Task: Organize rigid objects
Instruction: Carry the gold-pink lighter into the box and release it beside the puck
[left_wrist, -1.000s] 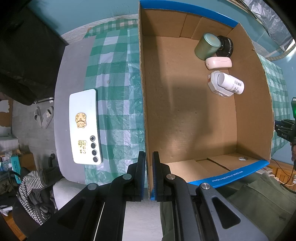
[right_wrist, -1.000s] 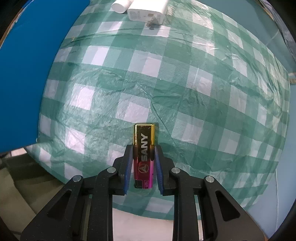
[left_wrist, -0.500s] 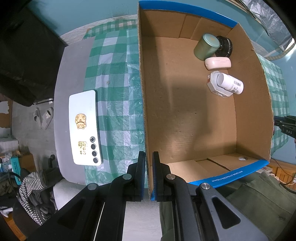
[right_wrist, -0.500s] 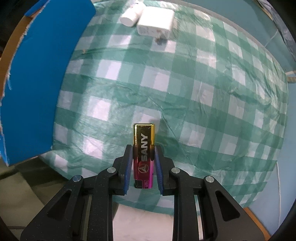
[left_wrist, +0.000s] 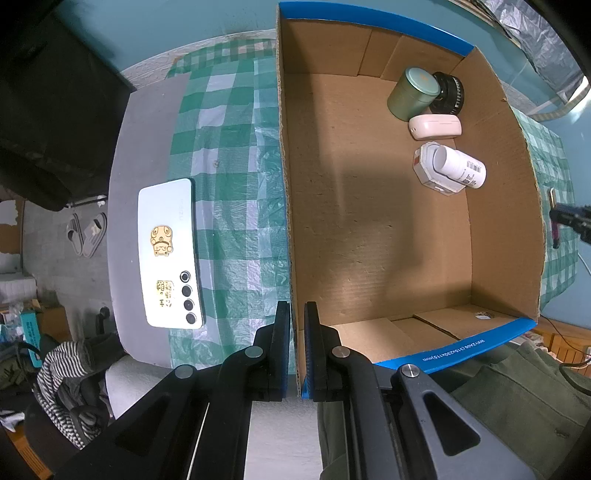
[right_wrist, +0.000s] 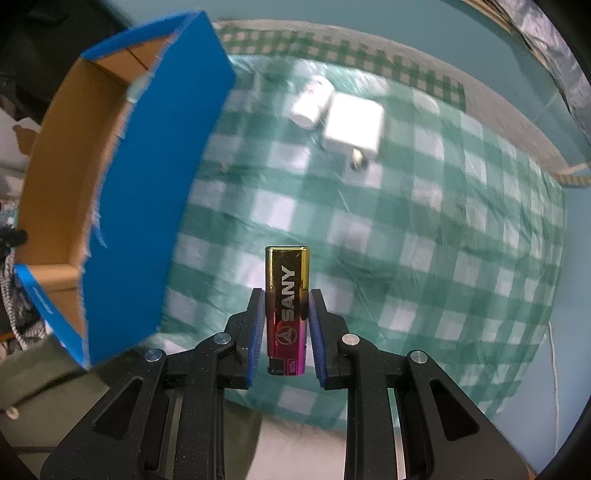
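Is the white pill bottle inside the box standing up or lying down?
Lying down. The bottle rests on its side, partly atop a small white carton, near the box wall.

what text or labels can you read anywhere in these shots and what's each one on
"SANY", with a round logo below it: on the gold and pink lighter held in the right gripper.
"WX1Z406 (310x230x115)mm", roughly; small and upside down: on the blue edge strip of the cardboard box.
Barcode and fine print on the white bottle: too small to read.
Gold stickers on the phone: characters not legible.
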